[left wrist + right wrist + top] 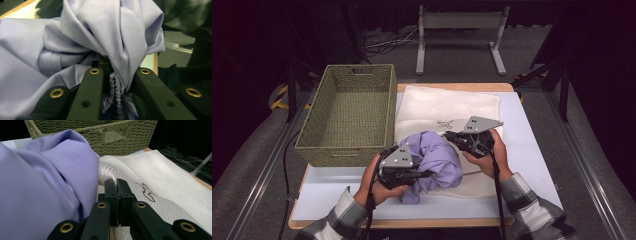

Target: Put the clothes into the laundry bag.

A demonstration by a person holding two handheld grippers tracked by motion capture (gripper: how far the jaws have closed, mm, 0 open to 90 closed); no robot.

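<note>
Lavender garment bunched between 2 grippers on the cream towel.

Left gripper (424, 174) points right, jaws clamped on gathered lavender garment (437, 160) over the towel (447, 107); right gripper (116, 195), jaws closed with nothing between, angles left beside the fabric, near the wicker basket (349, 112).

You see a crumpled pale lilac cloth garment (437, 160), plain and unpatterned, with a puckered elastic hem in the same lilac, lying on a cream waffle-weave towel (452, 107) that carries a small dark maroon embroidered motif. Beside them stands an olive-green rectangular woven basket (349, 112) on your white table top with its light wooden edge (532, 150). Your sleeves (532, 212) are grey-and-white plaid.
</note>
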